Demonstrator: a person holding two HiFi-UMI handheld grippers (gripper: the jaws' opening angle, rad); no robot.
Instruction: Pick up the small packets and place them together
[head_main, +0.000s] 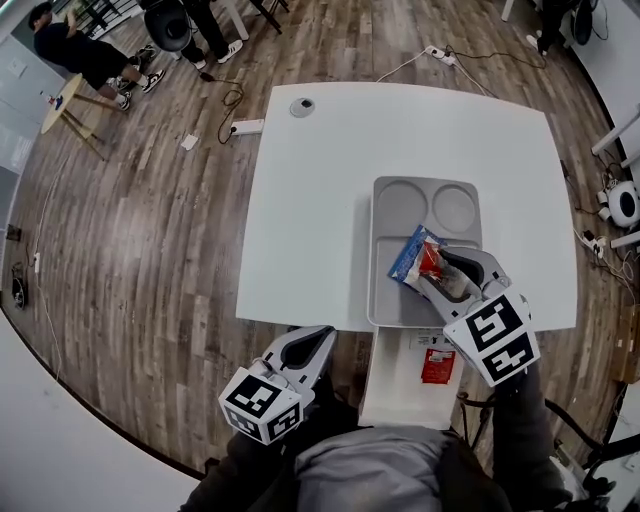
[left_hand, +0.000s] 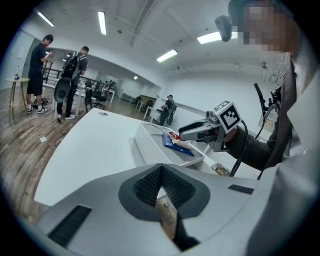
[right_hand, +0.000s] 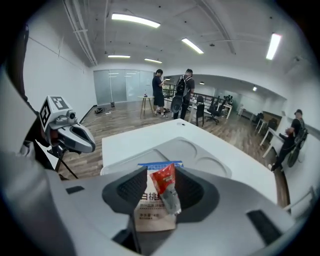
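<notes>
A grey compartment tray (head_main: 400, 210) lies on the white table (head_main: 310, 200) near its front edge. In its large section lie a blue-and-white packet (head_main: 407, 256) and a red packet (head_main: 430, 261) partly on top of it. My right gripper (head_main: 441, 270) reaches over them, open. In the right gripper view both the white packet (right_hand: 148, 210) and the red one (right_hand: 163, 179) lie between the spread pads, which stand a little apart from them. My left gripper (head_main: 322, 338) hangs off the table's front edge, shut and empty (left_hand: 161, 192). Another red packet (head_main: 438, 365) lies on a low white surface below the table.
A small round disc (head_main: 302, 106) sits at the table's far edge. The tray's far end has two round-cornered compartments (head_main: 455, 208). A power strip (head_main: 247, 127) and cables lie on the wooden floor. People stand far off at the back left (left_hand: 70, 75).
</notes>
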